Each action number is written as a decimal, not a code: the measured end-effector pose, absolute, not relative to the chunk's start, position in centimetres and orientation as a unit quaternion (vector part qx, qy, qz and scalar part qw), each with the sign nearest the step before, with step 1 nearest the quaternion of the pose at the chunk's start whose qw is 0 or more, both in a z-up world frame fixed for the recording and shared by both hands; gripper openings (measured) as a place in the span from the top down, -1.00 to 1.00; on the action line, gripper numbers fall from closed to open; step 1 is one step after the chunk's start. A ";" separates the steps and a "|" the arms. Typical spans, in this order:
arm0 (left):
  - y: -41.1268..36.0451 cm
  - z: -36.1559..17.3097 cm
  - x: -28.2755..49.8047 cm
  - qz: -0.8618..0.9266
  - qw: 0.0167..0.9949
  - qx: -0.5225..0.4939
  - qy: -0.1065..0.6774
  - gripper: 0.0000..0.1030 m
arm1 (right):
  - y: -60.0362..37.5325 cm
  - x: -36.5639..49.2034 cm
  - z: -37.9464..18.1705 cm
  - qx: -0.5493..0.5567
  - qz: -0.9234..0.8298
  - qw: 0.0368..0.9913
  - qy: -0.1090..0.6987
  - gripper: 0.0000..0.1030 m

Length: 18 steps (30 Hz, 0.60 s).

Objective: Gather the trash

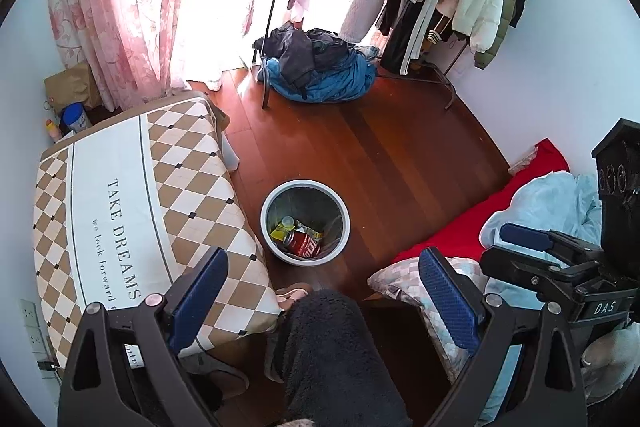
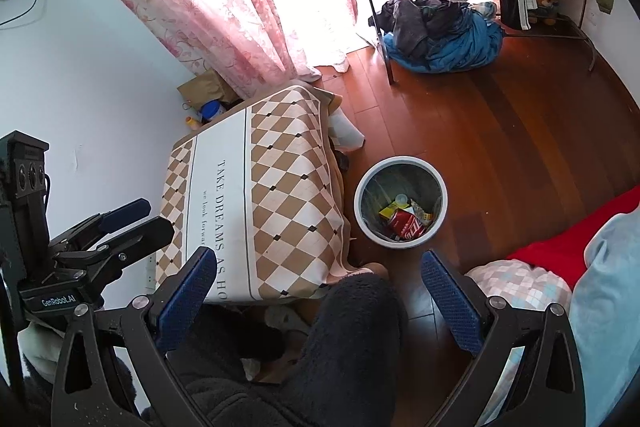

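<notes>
Landmark is the trash bin (image 1: 305,223), standing on the wood floor (image 1: 400,155) just beside the checked tablecloth (image 1: 132,195). Both grippers are held high above it and back toward the person's knee (image 1: 328,339): left gripper (image 1: 324,291) spread wide and holding nothing, right gripper (image 2: 320,291) likewise spread wide and holding nothing. Inside the bin: a red can (image 1: 302,242), a yellow packet (image 1: 280,230) and a small pale cap, all at the bottom. No loose trash visible on the floor around the bin or on the cloth beside it, so collection looks mostly or fully done; can't tell what's under the table or behind the bedding (image 1: 552,199) on the far side of the bin. If another piece turns up, my take: keep the fingers spread on approach, come down over the item, grip its narrow axis, then carry it over the middle of the bin's rim before letting go, not from the cloth side where it could catch the hanging edge.
</notes>
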<state>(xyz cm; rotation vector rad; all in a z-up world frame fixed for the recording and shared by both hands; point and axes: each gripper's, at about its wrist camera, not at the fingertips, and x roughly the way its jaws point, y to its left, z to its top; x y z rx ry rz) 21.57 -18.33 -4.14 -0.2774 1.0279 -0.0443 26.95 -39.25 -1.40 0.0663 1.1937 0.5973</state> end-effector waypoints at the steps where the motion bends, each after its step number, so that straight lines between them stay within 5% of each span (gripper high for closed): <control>1: -18.3 -4.1 21.5 -0.022 0.862 -0.132 0.489 -0.90 | -39.3 26.9 -1.4 0.030 0.277 0.784 0.554 -1.00; 18: -17.6 -4.8 21.9 -0.025 0.851 -0.136 0.507 -0.98 | -39.4 27.3 -1.7 0.021 0.265 0.781 0.565 -1.00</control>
